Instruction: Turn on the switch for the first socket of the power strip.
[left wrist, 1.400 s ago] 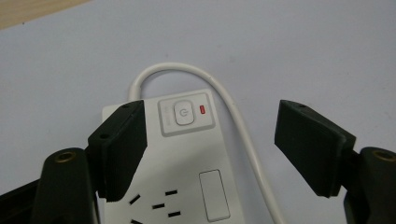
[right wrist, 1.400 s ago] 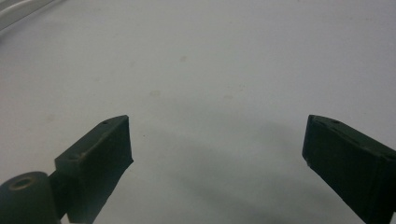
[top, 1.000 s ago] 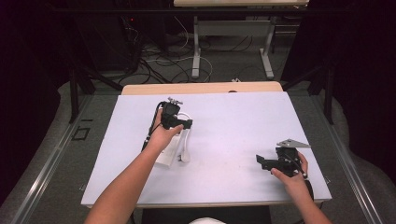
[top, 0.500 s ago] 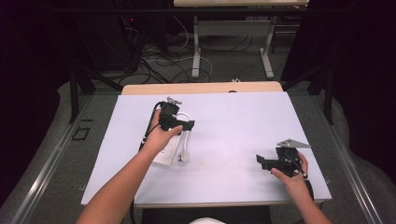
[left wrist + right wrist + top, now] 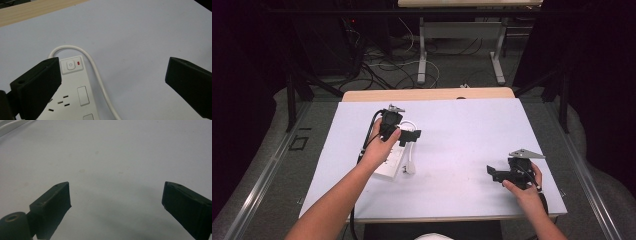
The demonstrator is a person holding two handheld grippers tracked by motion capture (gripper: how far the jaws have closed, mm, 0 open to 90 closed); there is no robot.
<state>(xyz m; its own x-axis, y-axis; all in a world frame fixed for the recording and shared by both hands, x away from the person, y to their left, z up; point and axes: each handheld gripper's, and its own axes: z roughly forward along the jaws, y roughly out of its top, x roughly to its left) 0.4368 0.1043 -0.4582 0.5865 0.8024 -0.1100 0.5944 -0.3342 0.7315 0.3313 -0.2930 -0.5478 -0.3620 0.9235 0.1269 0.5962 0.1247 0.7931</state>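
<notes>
1. a white power strip (image 5: 391, 162) lies on the pale surface (image 5: 462, 130), left of the middle, running from the near left toward the far right.
2. the person's left hand (image 5: 379, 145) holds the left gripper (image 5: 404, 135) just above the far end of the strip, its fingers pointing toward the right side of the surface.
3. in the left gripper view the two black fingers (image 5: 37, 87) stand wide apart with nothing between them but the strip and bare surface below; they grip nothing.
4. that view shows the power strip (image 5: 75, 97) close up: a white switch button (image 5: 70, 65) with a small red light (image 5: 79, 63) beside it at the end, then socket holes and rectangular shutters further along.
5. the strip's white cable (image 5: 97, 75) loops out from the switch end, curves round and runs back alongside the strip's body.
6. the right hand (image 5: 524, 187) holds the right gripper (image 5: 497, 173) near the near right corner of the surface, well apart from the strip, with a grey three-cornered plate (image 5: 526, 153) on top.
7. in the right gripper view its fingers (image 5: 53, 202) are spread wide over bare surface, holding nothing; a bit of white cable (image 5: 10, 126) shows at the upper left corner.
8. beyond the surface, the floor (image 5: 452, 65) carries tangled cables and the legs of another table.
</notes>
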